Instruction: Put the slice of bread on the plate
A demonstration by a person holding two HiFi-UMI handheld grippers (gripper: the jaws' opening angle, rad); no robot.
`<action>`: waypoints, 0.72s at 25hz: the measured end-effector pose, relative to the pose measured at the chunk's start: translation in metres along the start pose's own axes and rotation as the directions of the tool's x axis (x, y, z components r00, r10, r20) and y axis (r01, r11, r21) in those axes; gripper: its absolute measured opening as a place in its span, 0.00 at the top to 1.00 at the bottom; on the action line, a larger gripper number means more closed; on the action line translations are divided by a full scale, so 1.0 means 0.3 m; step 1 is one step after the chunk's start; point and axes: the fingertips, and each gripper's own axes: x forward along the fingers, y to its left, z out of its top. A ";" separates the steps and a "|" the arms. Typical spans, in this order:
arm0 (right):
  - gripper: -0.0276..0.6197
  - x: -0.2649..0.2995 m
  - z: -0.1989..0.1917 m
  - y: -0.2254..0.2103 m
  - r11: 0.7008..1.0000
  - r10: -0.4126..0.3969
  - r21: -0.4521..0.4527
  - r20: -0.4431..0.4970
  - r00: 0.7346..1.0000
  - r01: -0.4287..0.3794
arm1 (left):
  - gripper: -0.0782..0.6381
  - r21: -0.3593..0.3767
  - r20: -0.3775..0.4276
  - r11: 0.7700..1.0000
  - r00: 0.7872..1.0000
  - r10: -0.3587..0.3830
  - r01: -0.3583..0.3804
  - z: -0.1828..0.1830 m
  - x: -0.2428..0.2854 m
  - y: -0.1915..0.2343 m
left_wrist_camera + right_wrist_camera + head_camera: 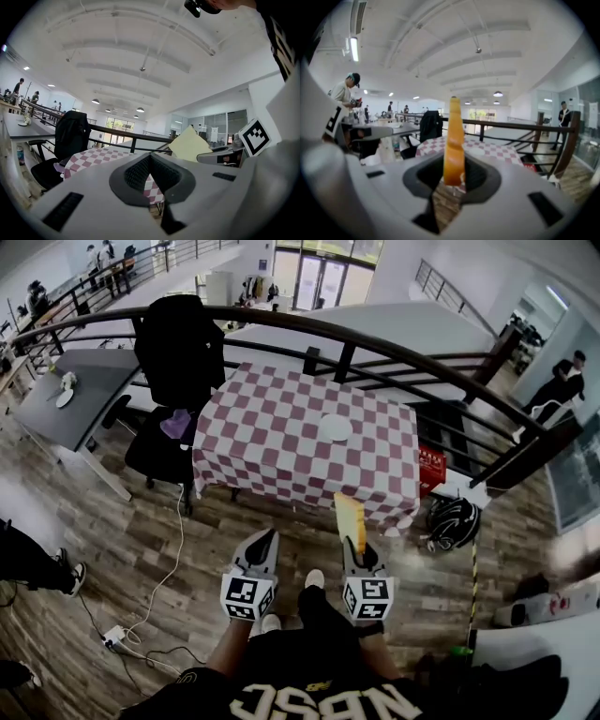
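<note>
- Wood-plank floor (122, 531) is lying under everything I am watching through the head view.
- Dark railing (394, 343) is curving along the far side of the table (281, 479).
- That table, wearing a red-and-white checked cloth (272, 418), is standing ahead of both grippers.
- Black office chair (155, 451) is sitting just beside the table's left edge, with a dark jacket (178, 348) hanging over its back.
- Left gripper (269, 534) is hanging in the air short of the table, its jaws resting together at the tips with nothing between them.
- Right gripper (358, 547) is clamping the slice of bread (350, 514), its jaws pinching the lower end.
- The slice is standing upright on edge in that grip, near the table's front edge and not on the plate (335, 428).
- That white plate is lying on the cloth toward the table's far right.
</note>
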 end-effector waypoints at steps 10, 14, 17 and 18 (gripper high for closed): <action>0.79 0.431 0.046 -0.456 0.993 -0.018 0.120 0.024 1.000 0.015 | 0.87 0.057 -0.014 0.994 0.995 0.096 -0.095 0.013 0.444 0.179; 0.79 0.583 0.111 -0.644 0.986 -0.029 0.166 0.033 0.999 0.024 | 0.87 0.078 0.013 0.993 0.996 0.083 -0.084 0.090 0.702 0.179; 0.79 0.676 0.163 -0.669 0.988 0.016 0.150 0.051 0.999 -0.023 | 0.87 0.095 0.007 0.994 0.998 0.054 -0.055 0.119 0.864 0.141; 0.79 0.700 0.179 -0.670 0.989 0.031 0.141 0.058 0.998 -0.039 | 0.87 0.106 -0.004 0.993 0.999 0.047 -0.046 0.118 0.910 0.128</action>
